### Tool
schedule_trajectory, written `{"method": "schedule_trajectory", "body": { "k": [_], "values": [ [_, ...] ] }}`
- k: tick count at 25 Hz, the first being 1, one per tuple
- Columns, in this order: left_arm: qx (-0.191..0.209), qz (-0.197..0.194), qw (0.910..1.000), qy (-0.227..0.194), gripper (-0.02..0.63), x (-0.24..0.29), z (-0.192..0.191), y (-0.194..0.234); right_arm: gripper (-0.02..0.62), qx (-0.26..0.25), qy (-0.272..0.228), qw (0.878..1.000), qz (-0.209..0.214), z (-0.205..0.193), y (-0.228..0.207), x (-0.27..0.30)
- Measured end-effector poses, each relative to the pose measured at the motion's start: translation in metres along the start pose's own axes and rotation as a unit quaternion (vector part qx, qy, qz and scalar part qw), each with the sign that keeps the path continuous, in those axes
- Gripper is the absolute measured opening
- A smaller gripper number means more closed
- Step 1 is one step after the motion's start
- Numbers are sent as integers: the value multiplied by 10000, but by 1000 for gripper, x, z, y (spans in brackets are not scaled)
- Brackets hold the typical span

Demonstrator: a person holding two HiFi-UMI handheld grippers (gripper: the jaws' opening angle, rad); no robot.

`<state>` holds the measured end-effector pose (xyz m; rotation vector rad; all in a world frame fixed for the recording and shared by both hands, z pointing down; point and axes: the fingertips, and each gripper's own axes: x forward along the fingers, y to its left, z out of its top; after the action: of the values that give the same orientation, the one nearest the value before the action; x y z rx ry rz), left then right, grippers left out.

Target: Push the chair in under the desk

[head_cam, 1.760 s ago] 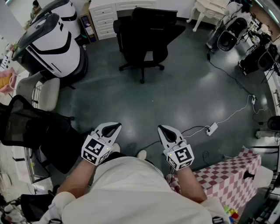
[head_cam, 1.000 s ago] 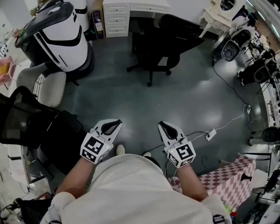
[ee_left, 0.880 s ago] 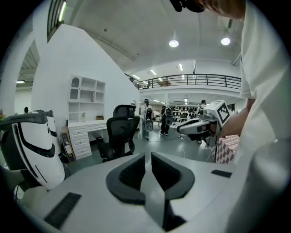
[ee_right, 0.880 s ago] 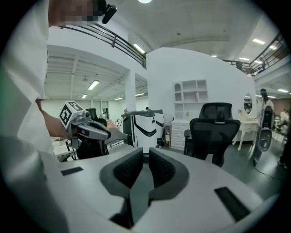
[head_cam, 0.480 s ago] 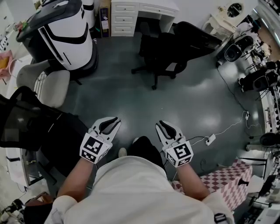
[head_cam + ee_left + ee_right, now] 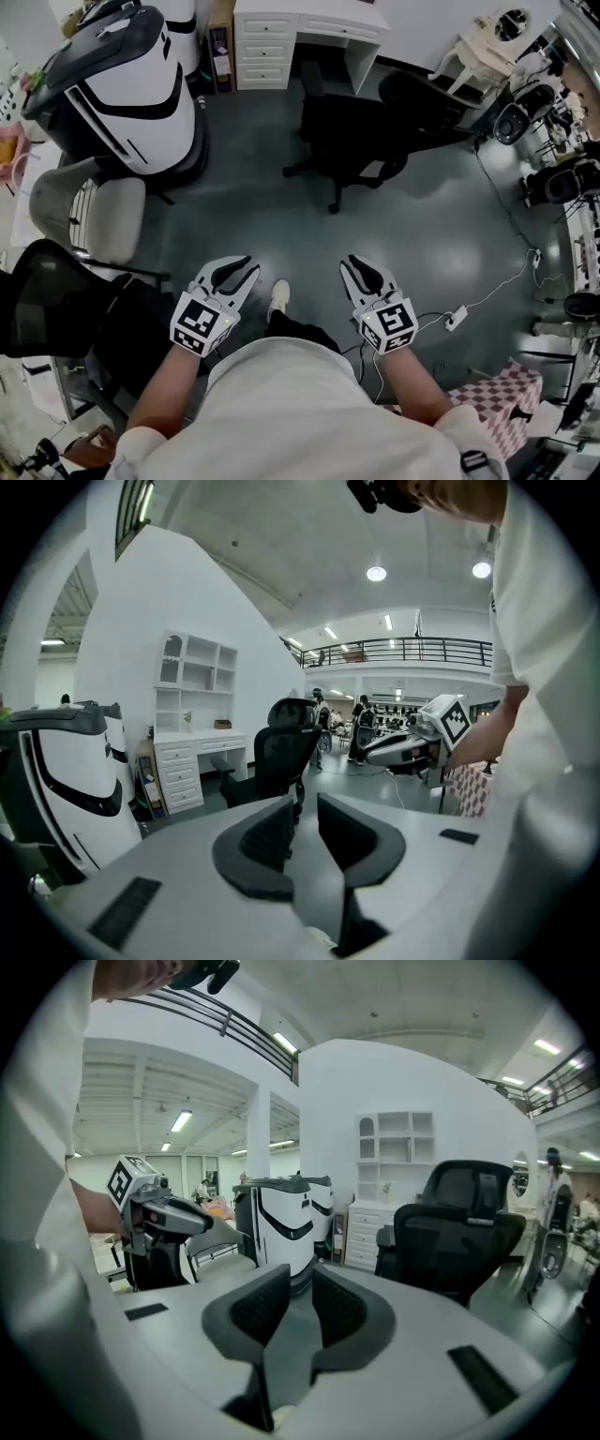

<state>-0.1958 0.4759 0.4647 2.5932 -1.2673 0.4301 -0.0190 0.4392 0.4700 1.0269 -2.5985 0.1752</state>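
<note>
The black office chair (image 6: 361,127) stands on the grey floor just in front of the white desk (image 6: 309,28) with drawers, turned partly away from it. Both grippers hang in the air well short of the chair, pointing toward it. My left gripper (image 6: 236,266) is empty and its jaws are opening. My right gripper (image 6: 359,266) shows a narrow gap and holds nothing. In the left gripper view the chair (image 6: 281,747) and the desk (image 6: 183,757) lie beyond the left gripper (image 6: 305,808). In the right gripper view the chair (image 6: 459,1232) is right of the right gripper (image 6: 300,1288).
A large white-and-black machine (image 6: 131,84) stands at the back left. A pale chair (image 6: 89,202) and a black mesh chair (image 6: 52,295) are at the left. A cable with a power strip (image 6: 457,321) lies on the floor at the right, near black equipment (image 6: 553,178).
The person has walked forward: the chair and the desk have come nearer and a shoe has stepped out between the grippers. Both grippers stay level in front of the body.
</note>
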Motion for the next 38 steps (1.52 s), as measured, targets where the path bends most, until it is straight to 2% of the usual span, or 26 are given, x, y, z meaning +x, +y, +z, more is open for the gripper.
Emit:
{"method": "schedule_trajectory", "body": {
  "k": [3,7,12,16,23,29,34,38],
  "values": [
    [63,-22,9999,125,84,31,21,27,69,24,-63,10000,-32,18,-37,25],
    [115,26,9999,74,96,71,49,61,94,-1,-216,9997,-62,37,-80,53],
    [202,-73,9998,48,109,116,71,86,102,85,-195,9997,-147,40,-117,79],
    [291,-235,9993,22,121,144,84,101,117,155,-132,9991,-373,38,-147,90],
    [344,-712,9969,11,126,189,99,136,117,310,-60,9949,-959,47,-188,111],
    [554,-1201,9912,4,126,233,119,172,117,456,-21,9860,-1607,57,-228,129],
    [669,-1728,9827,41,126,264,137,197,118,649,81,9729,-2216,65,-261,142],
    [824,-2196,9720,108,127,288,146,213,126,802,149,9585,-2732,75,-289,144]
  ]
}}
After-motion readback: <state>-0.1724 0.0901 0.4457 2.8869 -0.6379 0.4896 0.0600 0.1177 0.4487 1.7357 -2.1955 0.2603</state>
